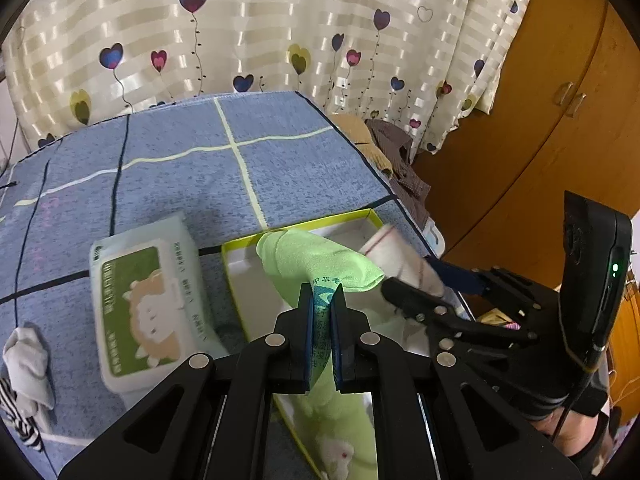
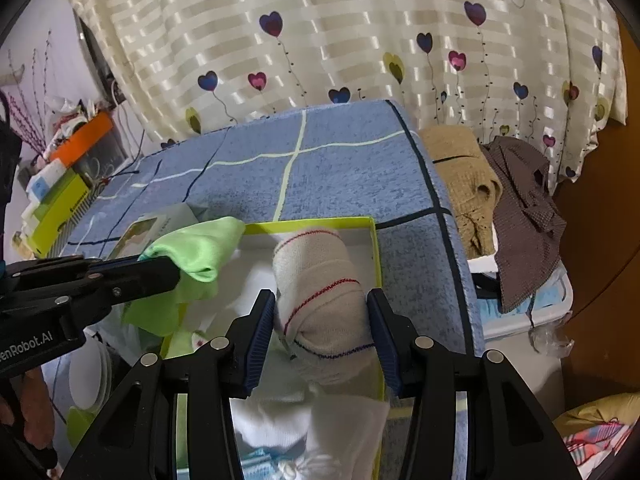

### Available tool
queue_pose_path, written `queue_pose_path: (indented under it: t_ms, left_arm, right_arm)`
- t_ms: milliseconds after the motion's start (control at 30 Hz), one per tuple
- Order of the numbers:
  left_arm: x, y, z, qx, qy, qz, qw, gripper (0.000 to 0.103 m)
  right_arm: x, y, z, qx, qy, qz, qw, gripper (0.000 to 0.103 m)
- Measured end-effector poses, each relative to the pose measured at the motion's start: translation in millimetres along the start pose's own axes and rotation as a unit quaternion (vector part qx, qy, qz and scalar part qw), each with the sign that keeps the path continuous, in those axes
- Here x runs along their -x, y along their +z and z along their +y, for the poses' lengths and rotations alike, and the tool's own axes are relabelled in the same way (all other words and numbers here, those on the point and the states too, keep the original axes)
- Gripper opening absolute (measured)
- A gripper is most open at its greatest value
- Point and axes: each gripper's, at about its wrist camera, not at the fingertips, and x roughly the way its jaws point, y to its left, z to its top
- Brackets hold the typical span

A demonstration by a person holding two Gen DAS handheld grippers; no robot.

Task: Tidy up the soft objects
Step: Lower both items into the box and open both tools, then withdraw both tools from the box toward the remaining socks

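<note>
1. At the far left edge of the desk (image 1: 168, 168) lies a grey sock (image 1: 26, 364) with a striped cloth (image 1: 18, 420) beside it, both loose and crumpled. They look light and limp, so I would pinch either one at a bunched fold, not at an edge.
2. Next comes one wipes pack (image 1: 148, 300), lying flat just beside the box (image 1: 280, 228). It looks squashy but heavier than the cloths; I judge a grip across its short sides would suit.
3. My left gripper (image 1: 325, 300) is closed narrow on the green cloth (image 1: 316, 260), which is held over the box. It is thin and floppy and droops ahead of the jaws; pinched mid-fold, it could slide if I loosen.
4. My right gripper (image 2: 322, 316) is set around the sock roll (image 2: 320, 280), with the pads against its sides, over the right part of the box. The roll is soft but springy, and is best squeezed across its middle.
5. Count: one box, one green cloth, one sock roll, one pack, and two loose pieces at the left.
</note>
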Motion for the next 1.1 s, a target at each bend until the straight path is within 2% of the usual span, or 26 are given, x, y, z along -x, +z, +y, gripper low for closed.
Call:
queue_pose_path:
  t_ms: [267, 500, 567, 767, 967, 1100]
  left_arm:
    - [-17, 3, 0, 0.009, -0.02, 0.022, 0.9995, 0.008]
    - [-12, 1, -5, -0.001, -0.032, 0.023, 0.9992, 0.028]
    - [-9, -1, -5, 0.001, -0.037, 0.023, 0.9991, 0.03]
    - [23, -10, -6, -0.001, -0.037, -0.002, 0.9993, 0.03]
    - [64, -27, -3, 0.014, -0.066, -0.037, 0.997, 0.03]
    - [94, -41, -2, 0.015, -0.071, -0.061, 0.9955, 0.03]
  right_arm:
    - [2, -1, 2, 0.009, 0.005, -0.001, 1.0, 0.05]
    - [27, -5, 3, 0.005, 0.001, -0.019, 1.0, 0.051]
    - [33, -8, 5, 0.005, -0.002, -0.021, 1.0, 0.051]
    - [56, -19, 14, 0.005, -0.01, -0.028, 1.0, 0.051]
    - [91, -29, 35, 0.009, -0.01, -0.056, 0.998, 0.051]
    - [111, -37, 54, 0.023, -0.009, -0.066, 0.998, 0.051]
